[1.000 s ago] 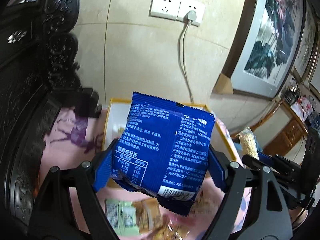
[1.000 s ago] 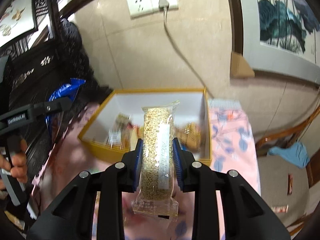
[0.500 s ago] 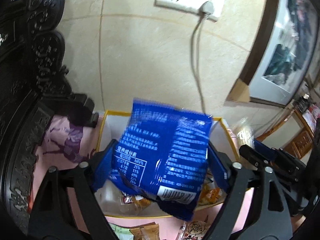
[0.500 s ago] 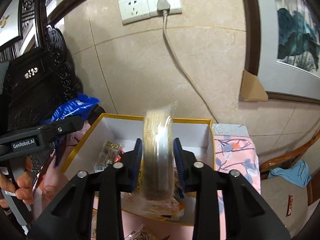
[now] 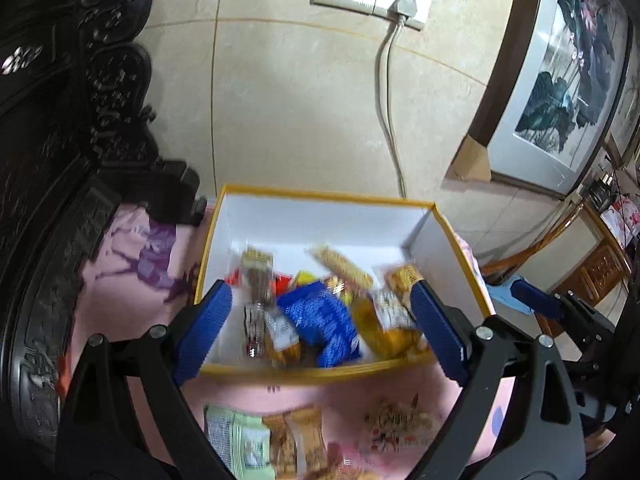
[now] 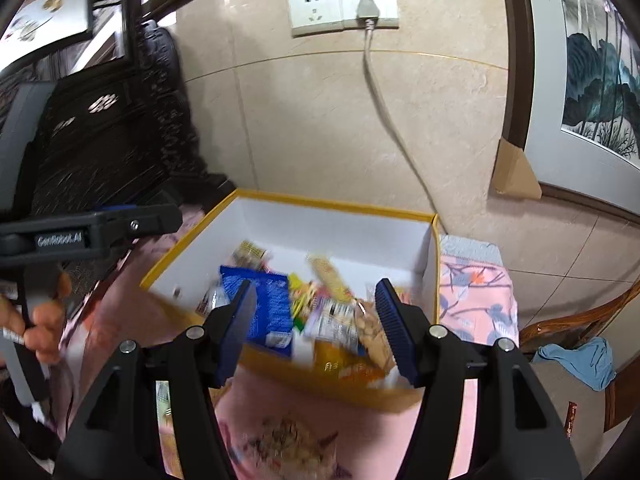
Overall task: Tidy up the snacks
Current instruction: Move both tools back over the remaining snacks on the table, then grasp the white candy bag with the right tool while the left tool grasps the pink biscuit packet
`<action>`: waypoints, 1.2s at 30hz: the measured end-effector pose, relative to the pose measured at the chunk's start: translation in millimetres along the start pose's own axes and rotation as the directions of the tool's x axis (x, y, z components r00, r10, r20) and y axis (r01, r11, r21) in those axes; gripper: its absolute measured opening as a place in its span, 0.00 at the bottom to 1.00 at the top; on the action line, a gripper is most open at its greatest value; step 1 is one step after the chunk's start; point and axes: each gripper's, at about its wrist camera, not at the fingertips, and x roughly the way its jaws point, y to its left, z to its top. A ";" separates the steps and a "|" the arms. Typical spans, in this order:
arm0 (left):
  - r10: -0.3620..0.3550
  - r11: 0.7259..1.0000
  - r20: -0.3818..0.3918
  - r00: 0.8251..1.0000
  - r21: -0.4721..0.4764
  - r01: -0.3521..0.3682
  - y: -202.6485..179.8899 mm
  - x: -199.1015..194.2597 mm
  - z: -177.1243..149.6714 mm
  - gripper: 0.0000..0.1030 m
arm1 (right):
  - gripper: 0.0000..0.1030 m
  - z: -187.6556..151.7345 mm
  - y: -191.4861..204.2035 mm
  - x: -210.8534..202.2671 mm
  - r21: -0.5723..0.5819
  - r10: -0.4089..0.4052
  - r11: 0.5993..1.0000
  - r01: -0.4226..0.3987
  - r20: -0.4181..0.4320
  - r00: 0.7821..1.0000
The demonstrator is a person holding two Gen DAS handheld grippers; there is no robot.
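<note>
Snacks (image 5: 320,312) in box (image 5: 320,196), pink cloth (image 5: 132,280), tiled wall (image 5: 300,120).

Each gripper is built of matte black plastic: two broad angled arms that fork from the body and taper forward into fingers. The left gripper (image 5: 320,320) has silver round-headed screws at the joints of each arm, two to a side, and its fingers (image 5: 204,328) carry ribbed royal-blue pads on the inner faces. The right gripper (image 6: 316,328) is of the same make, with matching silver screws and ribbed blue pads (image 6: 394,330). Seen side-on in the right wrist view, the left gripper bears white lettering, "GenRobot.AI", and a small screw; a hand (image 6: 38,322) wraps its grey handle.
</note>
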 end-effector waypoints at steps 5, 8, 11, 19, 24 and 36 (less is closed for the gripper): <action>0.042 0.999 -0.060 0.997 -0.019 -0.044 6.0 -10.8 -46.5 0.94 | 0.61 -42.0 6.1 -12.1 -0.017 0.034 0.999 -0.035 -0.080 0.996; 0.051 0.998 -0.109 0.993 -0.036 -0.055 9.7 -18.4 -77.1 0.94 | 0.61 -70.7 10.3 -16.2 -0.006 0.056 0.998 -0.058 -0.134 0.989; 0.062 0.997 -0.165 0.984 -0.025 -0.067 11.3 -26.0 -109.1 0.94 | 0.61 -96.7 17.9 -16.4 -0.038 0.061 0.997 -0.070 -0.190 0.980; 0.086 0.994 -0.257 0.962 -0.041 -0.100 18.4 -56.0 -172.1 0.94 | 0.61 -140.7 30.0 16.9 -0.191 0.067 0.972 -0.140 -0.348 0.935; 0.101 0.990 -0.262 0.960 -0.066 -0.122 20.4 -68.8 -181.1 0.94 | 0.61 -141.9 37.3 44.7 -0.321 0.059 0.926 -0.198 -0.395 0.917; 0.150 0.975 -0.266 0.952 -0.119 -0.187 31.6 -85.5 -192.0 0.94 | 0.81 -130.0 57.3 87.6 -0.583 0.077 0.727 -0.362 -0.454 0.888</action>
